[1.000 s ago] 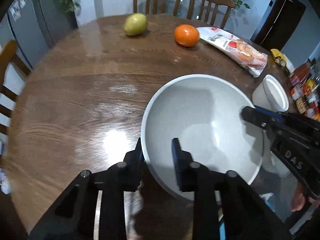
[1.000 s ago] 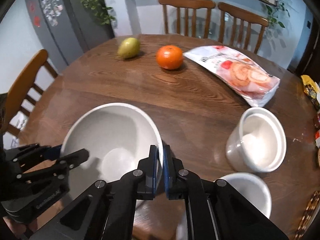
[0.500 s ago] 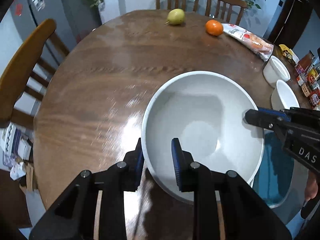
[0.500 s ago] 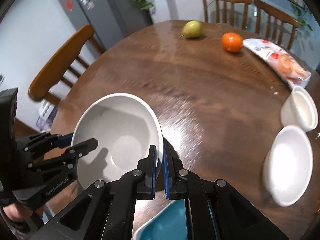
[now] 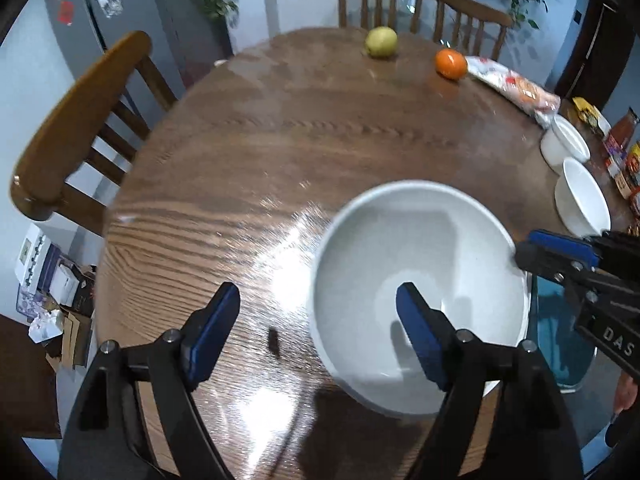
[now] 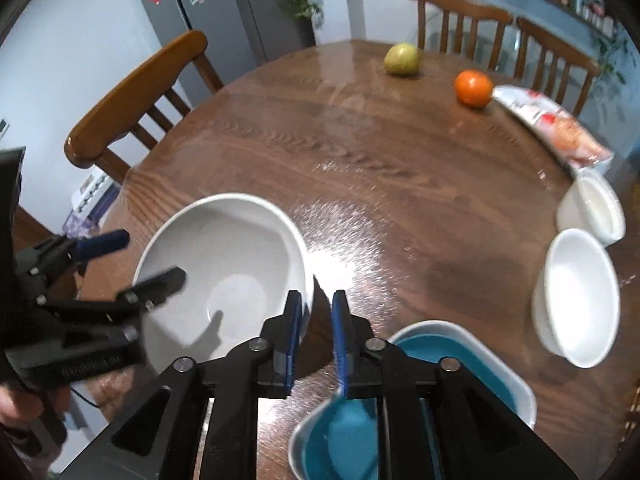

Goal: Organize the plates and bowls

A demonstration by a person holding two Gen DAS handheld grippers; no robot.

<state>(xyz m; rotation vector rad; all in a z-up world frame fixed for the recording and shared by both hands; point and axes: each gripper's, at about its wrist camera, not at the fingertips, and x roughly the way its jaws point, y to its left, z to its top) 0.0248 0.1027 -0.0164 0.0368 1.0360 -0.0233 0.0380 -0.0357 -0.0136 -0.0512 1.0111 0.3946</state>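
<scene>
A large white bowl [image 5: 420,264] sits near the front edge of the round wooden table [image 5: 280,152]. My left gripper [image 5: 316,336] straddles its left rim with jaws opening wide: one finger hangs inside the bowl, the other over the table, and neither pad touches. My right gripper [image 6: 317,328] is at the opposite rim with jaws opening. The bowl [image 6: 224,264] wall stands in the narrow gap, and the right pad is clear of it. A white dish with a teal inside [image 6: 460,356] lies just right of the bowl.
Two smaller white bowls [image 6: 576,296] [image 6: 596,208] stand at the right edge. A pear [image 6: 402,59], an orange [image 6: 473,88] and a snack bag [image 6: 560,128] lie at the far side. A wooden chair [image 6: 136,92] stands at the left, and packets [image 5: 620,148] at the far right.
Both grippers brought the big bowl back toward the near table edge beside the teal dish. The left jaws have sprung wide off the rim. The right jaws have parted slightly.
</scene>
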